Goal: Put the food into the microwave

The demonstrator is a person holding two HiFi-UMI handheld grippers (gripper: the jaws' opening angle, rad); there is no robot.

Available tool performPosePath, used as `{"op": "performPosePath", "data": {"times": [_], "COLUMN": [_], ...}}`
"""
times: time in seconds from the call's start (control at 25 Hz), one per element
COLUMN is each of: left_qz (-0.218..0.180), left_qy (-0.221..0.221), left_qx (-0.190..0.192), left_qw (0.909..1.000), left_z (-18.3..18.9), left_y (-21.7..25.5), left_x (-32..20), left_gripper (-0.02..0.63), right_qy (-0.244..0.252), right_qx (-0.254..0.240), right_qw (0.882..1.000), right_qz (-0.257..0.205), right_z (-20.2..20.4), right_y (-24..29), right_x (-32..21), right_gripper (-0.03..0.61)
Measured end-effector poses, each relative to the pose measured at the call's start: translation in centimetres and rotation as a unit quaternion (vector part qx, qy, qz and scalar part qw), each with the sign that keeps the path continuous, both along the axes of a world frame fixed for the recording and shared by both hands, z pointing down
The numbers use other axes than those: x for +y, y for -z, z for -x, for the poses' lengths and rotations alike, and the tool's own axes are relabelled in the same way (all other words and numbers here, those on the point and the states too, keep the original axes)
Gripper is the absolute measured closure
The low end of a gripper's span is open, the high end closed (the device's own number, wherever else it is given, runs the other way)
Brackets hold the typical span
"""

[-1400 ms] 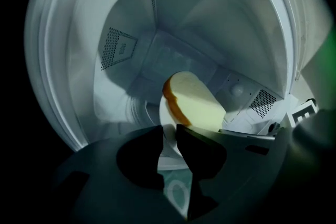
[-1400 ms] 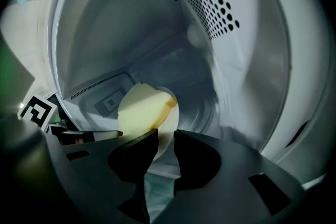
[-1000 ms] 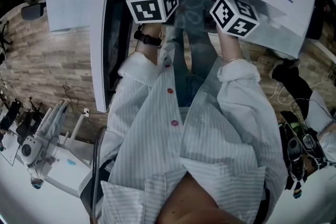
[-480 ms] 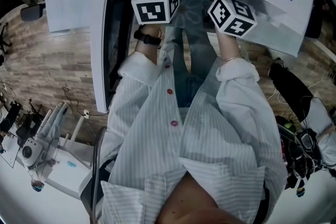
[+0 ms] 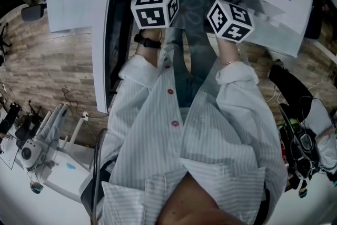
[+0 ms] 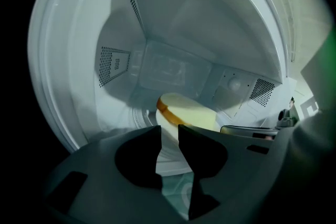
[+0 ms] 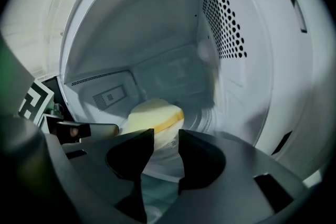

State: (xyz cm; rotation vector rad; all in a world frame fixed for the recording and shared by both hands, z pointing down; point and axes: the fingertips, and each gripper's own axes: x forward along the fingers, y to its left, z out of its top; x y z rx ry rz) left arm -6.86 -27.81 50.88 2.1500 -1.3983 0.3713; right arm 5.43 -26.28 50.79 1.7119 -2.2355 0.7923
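Food (image 6: pixel 189 112): a pale yellow slice with a browned crust along one edge, lying on a white plate (image 6: pixel 169 153). Both are sitting inside the microwave (image 6: pixel 173 23), toward the middle of the cavity floor and clear of the perforated side walls.

Left gripper (image 6: pixel 169 131): reaching in through the opening. Its jaws are standing close together with the plate's near rim filling the narrow gap, so it appears to be pinching the plate.

Right gripper (image 7: pixel 166 135): reaching in beside the left one. Its jaws have just been opening and are now standing spread. The plate's rim is showing in the gap, and the pads seem to be off it.

Door (image 5: pixel 100 45): hanging open at the person's left.

Step in hand, as judged: letting go of the plate, which looks to be resting on the cavity floor.

Handling notes:
- The left jaws are needing to spread fully before either tool is drawn back; otherwise the rim is likely to drag and the slice may slide.
- Both tools are best backing out straight along their own line, neither lifting nor dipping, since the tips are lying right at the rim.
- The right tool is safest waiting until the left is free, so that the plate is not being pulled to one side.
- The hands are working close under the upper edge of the opening, so a low, central path is advisable.
- Closing the door is coming only after both tools are out.
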Motion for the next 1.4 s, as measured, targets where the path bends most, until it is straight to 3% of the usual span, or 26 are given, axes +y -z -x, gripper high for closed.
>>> {"op": "performPosePath", "data": {"times": [0.44, 0.88, 1.04, 1.4], "left_qz": [0.002, -0.006, -0.015, -0.041], "left_qy": [0.009, -0.008, -0.026, -0.053], "left_qx": [0.009, 0.031, 0.029, 0.11], "left_qw": [0.9999, 0.9995, 0.9991, 0.9917], "left_z": [0.3, -1.1, -0.4, -1.6], "left_y": [0.9, 7.2, 9.0, 16.0], "left_x": [1.0, 5.0, 6.1, 8.5], "left_gripper": [0.52, 0.522, 0.523, 0.599], "right_qy": [0.023, 0.115, 0.146, 0.22], "right_qx": [-0.022, -0.071, -0.087, -0.148], "right_qw": [1.0, 0.991, 0.985, 0.963], "right_qz": [-0.002, 0.004, -0.003, -0.045], "right_z": [0.8, 2.4, 3.6, 4.4], "right_y": [1.4, 7.8, 9.9, 16.8], "right_x": [0.3, 4.4, 5.6, 7.7], "right_gripper": [0.434, 0.439, 0.48, 0.532]}}
